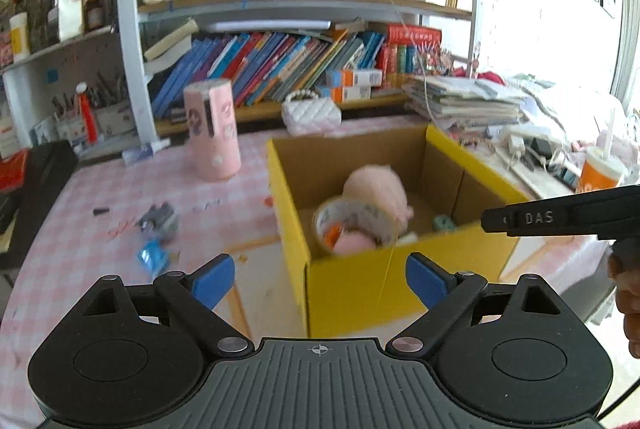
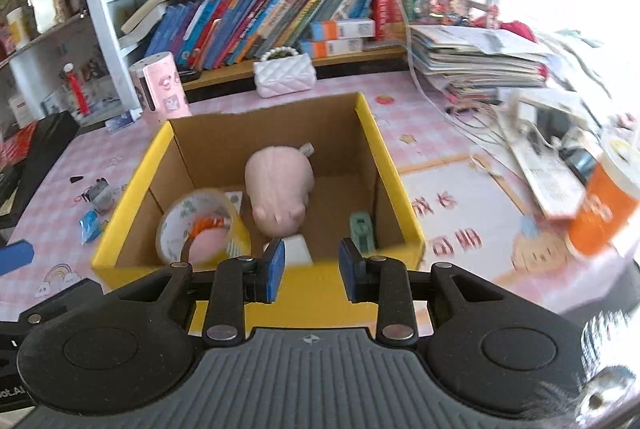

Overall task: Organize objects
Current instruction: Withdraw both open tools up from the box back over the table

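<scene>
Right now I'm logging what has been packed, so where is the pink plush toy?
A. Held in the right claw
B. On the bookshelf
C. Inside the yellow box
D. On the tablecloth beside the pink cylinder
C: the pink plush toy lies on the floor of the yellow box, beside the tape roll, and no claw touches it.

Matt corrugated cardboard box (image 2: 376, 145), glossy clear plastic tape roll (image 2: 200, 225), soft matt pink plush (image 2: 280, 189), checked cloth tablecloth (image 1: 100, 189)

Left tongs (image 1: 320, 279), right tongs (image 2: 311, 269) — black linkages, blue pads, silver screws.
</scene>
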